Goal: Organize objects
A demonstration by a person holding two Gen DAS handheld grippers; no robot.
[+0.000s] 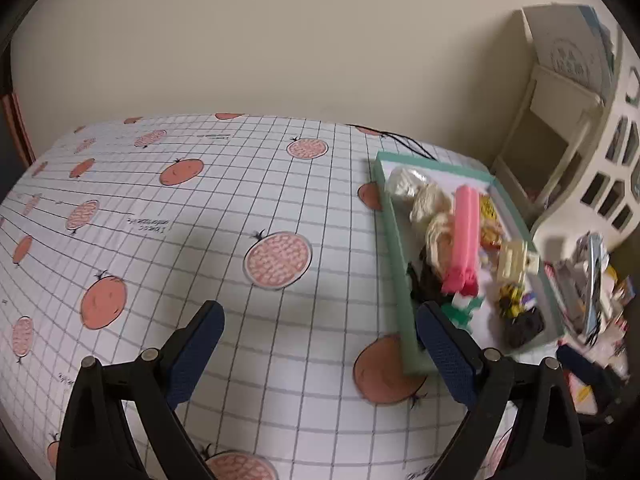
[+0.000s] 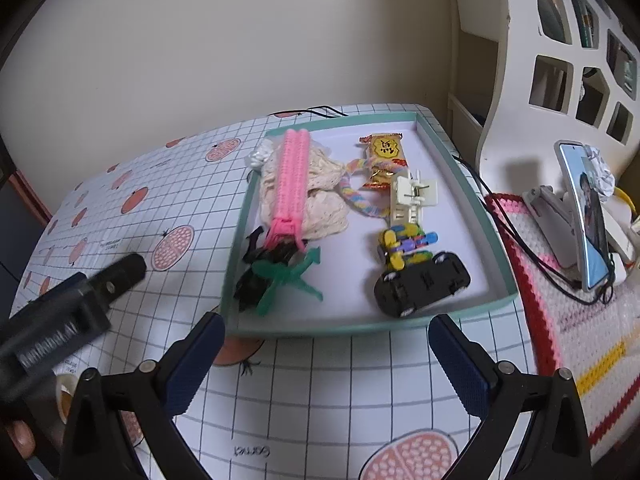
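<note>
A green-rimmed white tray (image 2: 304, 330) sits on the checked tablecloth. It holds a pink crocheted strip (image 2: 290, 180) lying over cream yarn (image 2: 326, 208), a yellow snack packet (image 2: 386, 150), a rainbow braided cord (image 2: 358, 196), a cream plastic clip (image 2: 412, 196), a small colourful toy (image 2: 404, 246), an upturned black toy car (image 2: 422, 288), a green clip (image 2: 286, 280) and a black clip (image 2: 250, 290). My right gripper (image 2: 326, 328) hangs open just in front of the tray, with nothing in it. My left gripper (image 1: 320, 320) is open and empty over the cloth, left of the tray (image 1: 394, 248). It shows blurred in the right wrist view (image 2: 130, 270).
The tablecloth (image 1: 200, 240) with orange fruit prints stretches left of the tray. A white cut-out shelf unit (image 2: 552, 60) stands at the right, against the beige wall. Beside the tray, a phone on a stand (image 2: 588, 216) rests on a crocheted mat (image 2: 560, 320) with black cables. A thumb (image 2: 20, 438) shows bottom left.
</note>
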